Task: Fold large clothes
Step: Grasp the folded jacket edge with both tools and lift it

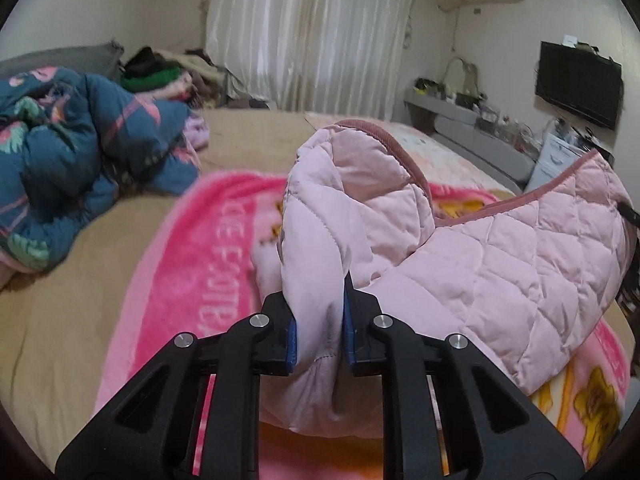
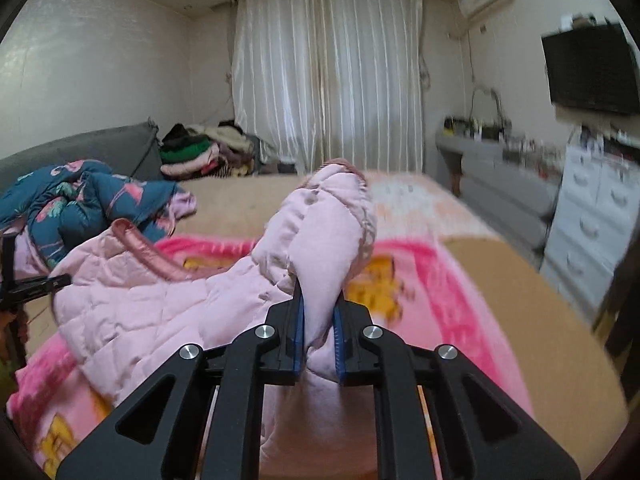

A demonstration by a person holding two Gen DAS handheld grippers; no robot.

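Note:
A pale pink quilted jacket with darker pink trim hangs between my two grippers above the bed. My left gripper is shut on a bunched fold of it. The jacket stretches to the right, where the other gripper's tip shows at the edge. In the right wrist view my right gripper is shut on another bunch of the jacket, which stretches left to the left gripper's tip.
A pink cartoon blanket covers the tan bed below. A blue floral duvet lies heaped at left, a clothes pile behind. A white dresser, grey desk and wall TV stand right.

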